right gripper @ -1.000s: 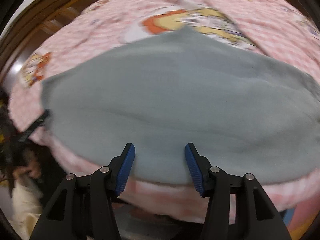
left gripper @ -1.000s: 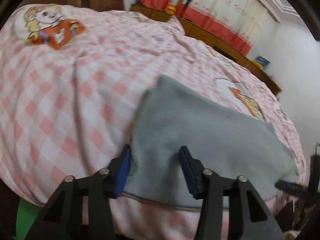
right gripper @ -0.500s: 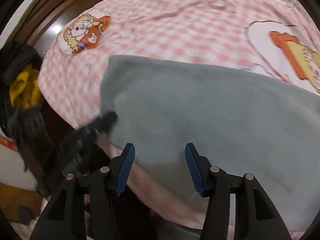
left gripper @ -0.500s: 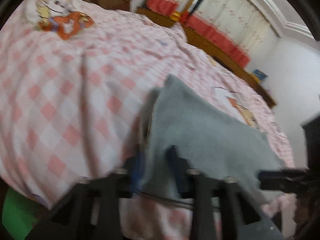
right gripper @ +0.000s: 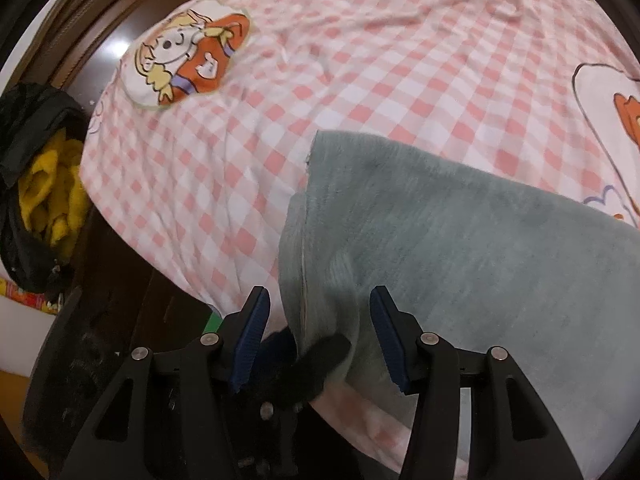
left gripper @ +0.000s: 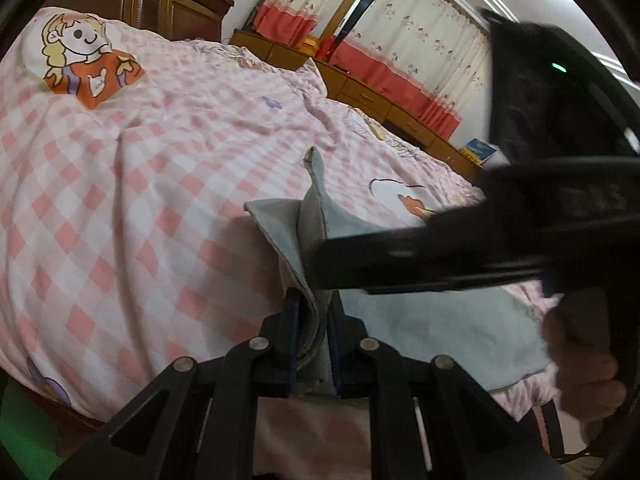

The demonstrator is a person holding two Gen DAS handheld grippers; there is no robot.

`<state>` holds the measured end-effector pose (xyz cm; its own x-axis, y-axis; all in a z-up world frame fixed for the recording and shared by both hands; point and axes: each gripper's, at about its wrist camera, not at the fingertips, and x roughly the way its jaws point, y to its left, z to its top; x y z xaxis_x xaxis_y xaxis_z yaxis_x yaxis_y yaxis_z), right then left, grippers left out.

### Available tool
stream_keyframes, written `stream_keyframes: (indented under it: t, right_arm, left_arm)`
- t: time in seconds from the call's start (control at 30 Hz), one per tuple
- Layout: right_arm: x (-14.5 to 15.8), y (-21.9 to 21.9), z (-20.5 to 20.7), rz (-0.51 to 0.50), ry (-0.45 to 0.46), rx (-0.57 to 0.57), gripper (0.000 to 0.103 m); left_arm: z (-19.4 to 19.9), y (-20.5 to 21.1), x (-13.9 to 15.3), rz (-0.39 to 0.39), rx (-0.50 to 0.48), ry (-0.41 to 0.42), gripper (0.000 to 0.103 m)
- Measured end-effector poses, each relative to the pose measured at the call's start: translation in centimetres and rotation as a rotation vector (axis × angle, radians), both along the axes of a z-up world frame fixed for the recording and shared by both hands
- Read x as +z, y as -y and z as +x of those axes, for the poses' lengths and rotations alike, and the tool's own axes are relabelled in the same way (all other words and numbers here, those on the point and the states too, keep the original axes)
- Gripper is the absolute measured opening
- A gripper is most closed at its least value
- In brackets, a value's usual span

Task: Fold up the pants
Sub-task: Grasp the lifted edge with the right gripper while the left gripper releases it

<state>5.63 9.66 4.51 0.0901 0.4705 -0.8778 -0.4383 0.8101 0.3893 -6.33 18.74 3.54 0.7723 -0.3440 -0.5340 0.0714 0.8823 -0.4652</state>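
pants in grey fleece lie on the pink checked bed, near its front edge. a second ago the left gripper stood apart around the left corner; now its jaws are closing, pads pinching the bunched fabric, so the corner looks secured for a fold. the right gripper has swung over beside it and hangs about half apart above that same edge, holding nothing.

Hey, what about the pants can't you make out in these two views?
- Left wrist view: the middle of the pants is hidden behind the right gripper.
- Right wrist view: the pants' right end is cut off by the edge.
- Right wrist view: the left gripper is blurred, so its grip is unclear there.
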Motion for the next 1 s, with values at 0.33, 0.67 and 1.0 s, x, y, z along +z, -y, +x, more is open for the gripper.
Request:
stream_keyframes:
  t: [0.33,0.67,1.0]
  right_arm:
    - [0.2,2.4,0.8,0.024,0.039,-0.043,0.006]
    - [5.1,4.2,0.0,0.108,0.098,-0.027,0.006]
    - [12.4,7.6,-0.8,0.105,0.227,-0.020,0.006]
  left_arm:
    - [-0.1,2.0,1.0,0.035,-0.060,-0.002,0.015]
    - [-2.5,3.2,2.7,0.145,-0.057,-0.001,0.073]
    - [-1.4,7.2,1.8,0.063,-0.048,-0.088,0.079]
